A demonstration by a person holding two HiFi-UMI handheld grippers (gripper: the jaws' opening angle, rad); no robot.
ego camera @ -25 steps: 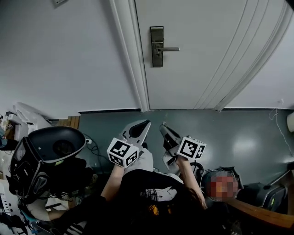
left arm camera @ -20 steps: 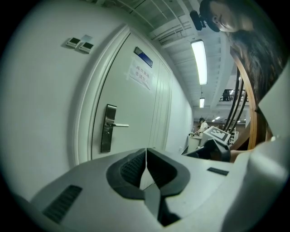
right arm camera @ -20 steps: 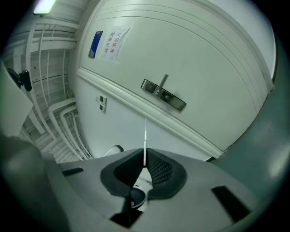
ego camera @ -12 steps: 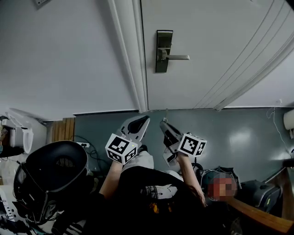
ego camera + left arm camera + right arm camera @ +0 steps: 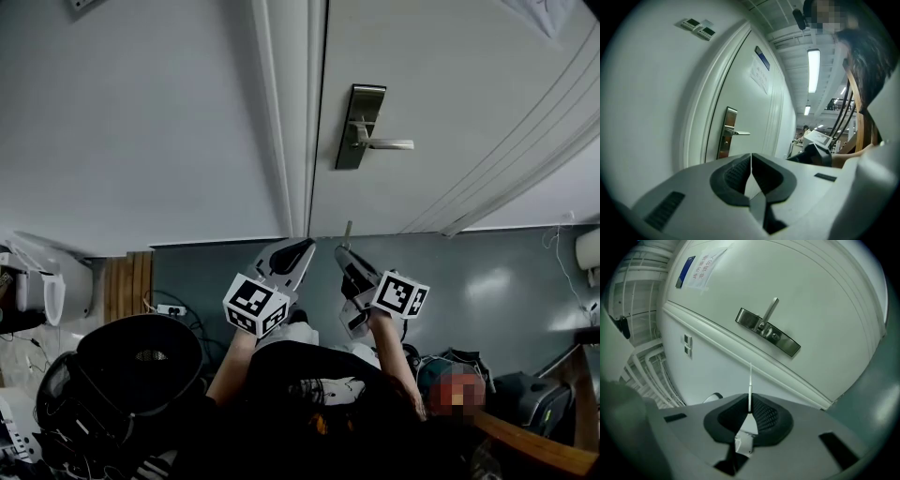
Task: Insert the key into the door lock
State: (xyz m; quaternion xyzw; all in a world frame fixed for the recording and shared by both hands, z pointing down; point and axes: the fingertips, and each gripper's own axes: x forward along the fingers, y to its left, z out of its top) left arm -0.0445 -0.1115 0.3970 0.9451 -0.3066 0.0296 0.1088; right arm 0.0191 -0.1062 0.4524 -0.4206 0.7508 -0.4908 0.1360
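A metal lock plate [image 5: 359, 127] with a lever handle [image 5: 391, 144] sits on the white door [image 5: 450, 84]. Below it, over the grey floor, my right gripper [image 5: 343, 253] is shut on a thin silver key [image 5: 347, 232] that points up toward the door. In the right gripper view the key [image 5: 750, 383] rises from the shut jaws of the right gripper [image 5: 749, 411], well short of the lock plate [image 5: 768, 332]. My left gripper [image 5: 299, 249] is beside it, shut and empty. The left gripper view has its tips [image 5: 751, 157] closed, with the lock plate [image 5: 726, 133] ahead.
The white door frame [image 5: 286, 112] runs left of the lock. A black rounded seat [image 5: 141, 366], a wooden board [image 5: 129, 286] and a power strip [image 5: 171, 308] lie at lower left. A paper notice [image 5: 704, 266] hangs on the door. A person's arms and dark clothing fill the bottom.
The lock plate has shifted lower and to the right in the head view and looks larger. Both grippers stay side by side, slightly higher, the key still held.
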